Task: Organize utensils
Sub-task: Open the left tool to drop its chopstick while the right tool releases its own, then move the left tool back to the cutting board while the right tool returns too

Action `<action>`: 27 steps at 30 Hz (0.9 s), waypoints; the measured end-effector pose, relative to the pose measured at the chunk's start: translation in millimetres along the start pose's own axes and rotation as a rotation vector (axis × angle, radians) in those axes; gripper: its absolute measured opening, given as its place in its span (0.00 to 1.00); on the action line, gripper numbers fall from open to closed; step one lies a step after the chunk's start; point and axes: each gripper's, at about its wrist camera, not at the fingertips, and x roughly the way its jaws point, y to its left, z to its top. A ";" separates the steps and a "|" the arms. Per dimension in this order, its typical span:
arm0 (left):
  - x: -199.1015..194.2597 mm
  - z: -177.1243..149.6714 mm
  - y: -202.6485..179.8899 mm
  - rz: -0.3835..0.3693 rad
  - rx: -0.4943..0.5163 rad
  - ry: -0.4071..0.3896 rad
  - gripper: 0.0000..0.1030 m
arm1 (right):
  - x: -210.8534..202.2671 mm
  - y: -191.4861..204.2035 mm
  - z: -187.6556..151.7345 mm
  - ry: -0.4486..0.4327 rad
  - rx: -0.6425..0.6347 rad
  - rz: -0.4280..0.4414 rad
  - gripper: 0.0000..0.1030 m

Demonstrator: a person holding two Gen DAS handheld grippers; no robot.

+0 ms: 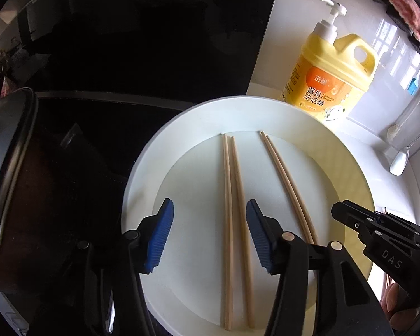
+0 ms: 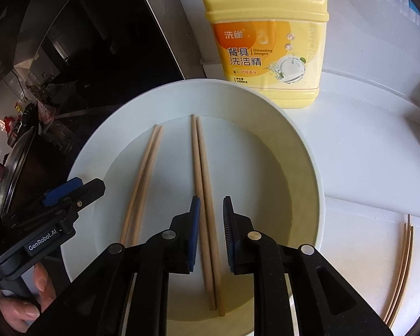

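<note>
One yellow bottle (image 2: 268, 42) reads "Dishwashing detergent" — "1000mL".

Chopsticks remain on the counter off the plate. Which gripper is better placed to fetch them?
Right: the loose chopsticks lie on the right gripper's side, beyond the plate.

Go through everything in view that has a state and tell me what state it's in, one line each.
Left gripper: open, over the left chopstick pair.
Right gripper: open, straddling the right chopstick pair.
Plate: upright, holding both pairs.
Detergent bottle: upright behind the plate.
Loose chopsticks: lying on the counter.
</note>
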 end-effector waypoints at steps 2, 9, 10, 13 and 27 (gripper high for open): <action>-3.2 1.5 0.8 0.002 -0.003 -0.007 0.55 | -4.5 -2.5 -1.3 -0.008 0.007 0.001 0.21; -16.7 -1.6 -0.5 0.016 0.008 -0.026 0.65 | -23.5 -3.7 -10.7 -0.057 0.012 0.002 0.34; -19.0 -2.4 -1.0 0.015 0.011 -0.031 0.68 | -27.3 -3.9 -12.6 -0.066 0.013 -0.005 0.37; -26.9 -4.8 -2.3 0.012 0.018 -0.042 0.75 | -36.6 -4.4 -18.9 -0.088 0.026 -0.020 0.40; -55.7 -27.4 -26.7 -0.043 0.110 -0.046 0.89 | -81.9 -28.0 -75.2 -0.138 0.152 -0.080 0.50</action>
